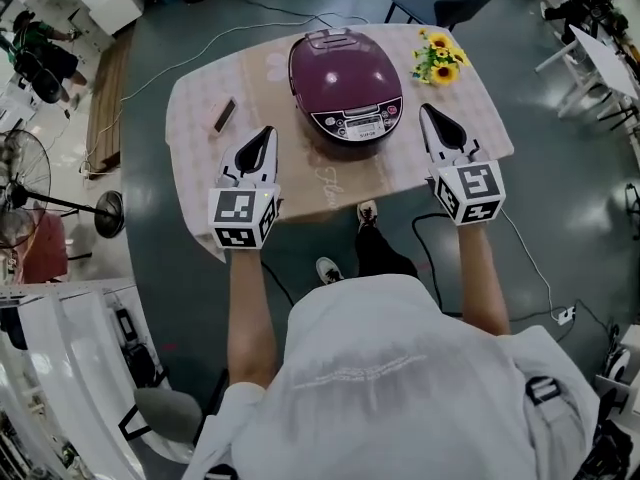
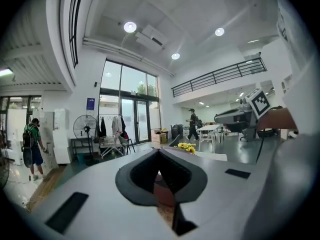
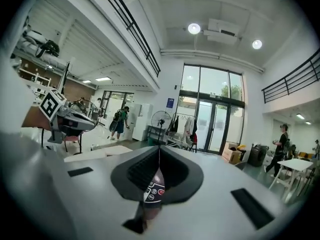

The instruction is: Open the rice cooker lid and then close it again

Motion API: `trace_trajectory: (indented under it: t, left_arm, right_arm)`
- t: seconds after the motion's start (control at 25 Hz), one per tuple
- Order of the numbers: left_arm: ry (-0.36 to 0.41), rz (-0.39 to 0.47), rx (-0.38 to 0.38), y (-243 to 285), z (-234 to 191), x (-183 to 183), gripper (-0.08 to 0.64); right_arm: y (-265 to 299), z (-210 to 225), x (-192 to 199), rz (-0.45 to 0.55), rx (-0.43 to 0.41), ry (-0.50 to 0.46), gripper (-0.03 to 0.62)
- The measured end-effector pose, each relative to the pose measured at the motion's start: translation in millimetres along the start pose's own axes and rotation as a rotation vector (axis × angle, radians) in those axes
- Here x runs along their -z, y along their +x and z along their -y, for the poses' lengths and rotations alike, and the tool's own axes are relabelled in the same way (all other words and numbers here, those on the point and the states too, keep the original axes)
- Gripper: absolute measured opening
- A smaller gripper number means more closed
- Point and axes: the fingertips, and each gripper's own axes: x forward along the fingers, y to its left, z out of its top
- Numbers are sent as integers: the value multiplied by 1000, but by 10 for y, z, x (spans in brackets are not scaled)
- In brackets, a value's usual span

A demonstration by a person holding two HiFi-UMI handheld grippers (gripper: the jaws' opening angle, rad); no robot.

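On the surface (image 1: 200, 103), the rice cooker (image 1: 345, 86) sat with its lid down, between the left gripper (image 1: 267, 133) and the right gripper (image 1: 428, 111). Both hovered with jaws clenched on nothing. Opening would probably call for one closed tip pressing squarely on the front latch, the other staying clear of the rising lid.
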Motion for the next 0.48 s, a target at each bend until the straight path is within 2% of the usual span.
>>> trace_trajectory:
  t: [0.28, 0.48]
  left_arm:
    - [68, 87, -8, -134, -58, -511, 15]
    - [123, 103, -14, -181, -140, -726, 15]
  right_arm:
    - [26, -135, -434, 68, -26, -44, 26]
    - [74, -236, -669, 87, -53, -90, 26]
